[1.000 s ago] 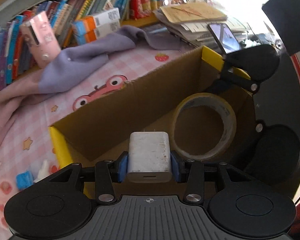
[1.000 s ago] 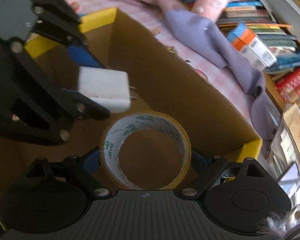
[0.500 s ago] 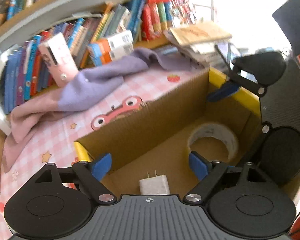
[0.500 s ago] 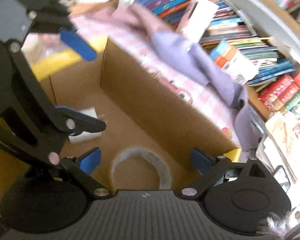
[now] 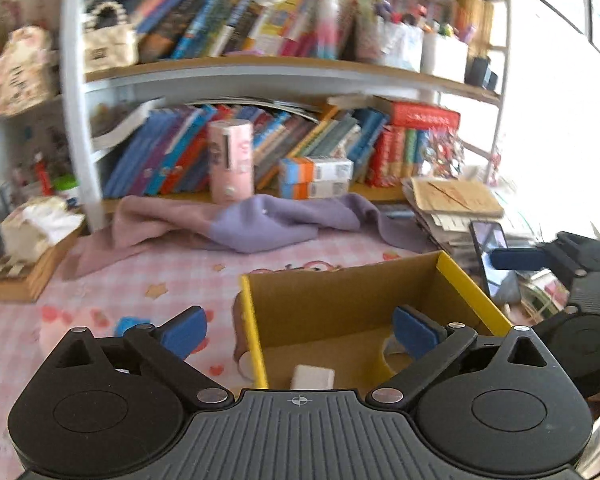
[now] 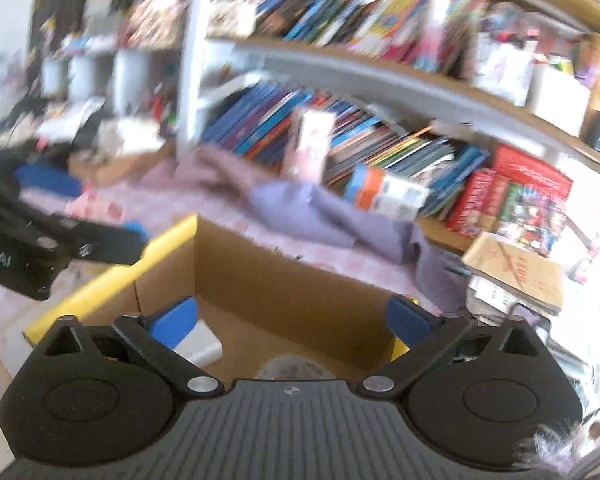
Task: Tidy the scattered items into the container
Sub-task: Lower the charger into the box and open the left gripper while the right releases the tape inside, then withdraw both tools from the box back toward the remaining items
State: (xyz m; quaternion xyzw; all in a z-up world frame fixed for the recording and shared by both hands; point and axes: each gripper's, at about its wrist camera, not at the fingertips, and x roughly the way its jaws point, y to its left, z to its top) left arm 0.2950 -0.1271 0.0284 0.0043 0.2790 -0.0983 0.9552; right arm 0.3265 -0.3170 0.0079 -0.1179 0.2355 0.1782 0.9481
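A cardboard box [image 5: 340,296] with yellow flaps stands on the pink checked tablecloth; it also shows in the right wrist view [image 6: 284,292]. A white charger [image 5: 313,377] lies on the box floor, and shows in the right wrist view [image 6: 200,350]. A tape roll [image 5: 392,354] lies beside it, mostly hidden; its top edge shows in the right wrist view [image 6: 292,368]. My left gripper [image 5: 300,326] is open and empty above the box's near left corner. My right gripper [image 6: 292,318] is open and empty above the box.
A purple and pink cloth [image 5: 252,224] lies behind the box. A pink carton [image 5: 231,166] stands against shelved books. A tissue box [image 5: 36,236] sits at left. Stacked papers [image 5: 456,200] and a phone [image 5: 490,240] lie at right. A small blue item [image 5: 130,326] lies left of the box.
Both grippers opened, dropping the charger and the tape roll into the box. Both have since lifted up and back, so the shelves now fill the views.
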